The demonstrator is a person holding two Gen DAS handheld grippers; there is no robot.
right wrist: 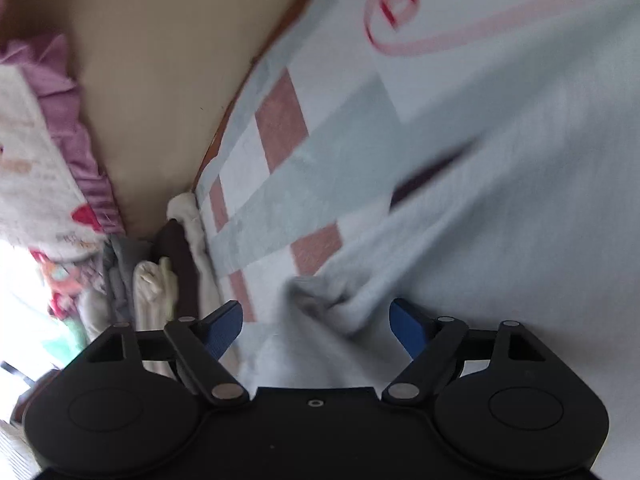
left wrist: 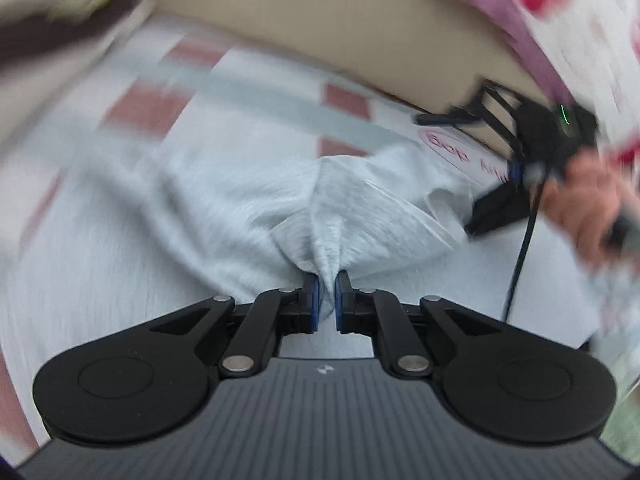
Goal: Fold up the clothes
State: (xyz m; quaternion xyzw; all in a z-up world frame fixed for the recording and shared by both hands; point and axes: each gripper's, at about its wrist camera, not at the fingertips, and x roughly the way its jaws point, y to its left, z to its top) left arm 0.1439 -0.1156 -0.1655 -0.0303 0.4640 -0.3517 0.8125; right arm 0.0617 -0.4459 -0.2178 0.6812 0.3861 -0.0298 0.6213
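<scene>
Between our left gripper's [left wrist: 328,292] pads we've got a bunched corner of the grey garment [left wrist: 224,208] clamped tight. Right gripper [right wrist: 318,320] hangs released over another crumpled bit. It's lying rumpled on the patterned sheet [right wrist: 280,184], so we reckon the folding's nowhere near tidy.

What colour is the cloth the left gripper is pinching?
Light heathered grey. The cloth bunched in the left gripper shows best in the left wrist view.

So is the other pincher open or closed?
Open. The right gripper has its blue fingers spread wide apart, with bunched grey cloth lying between them.
</scene>
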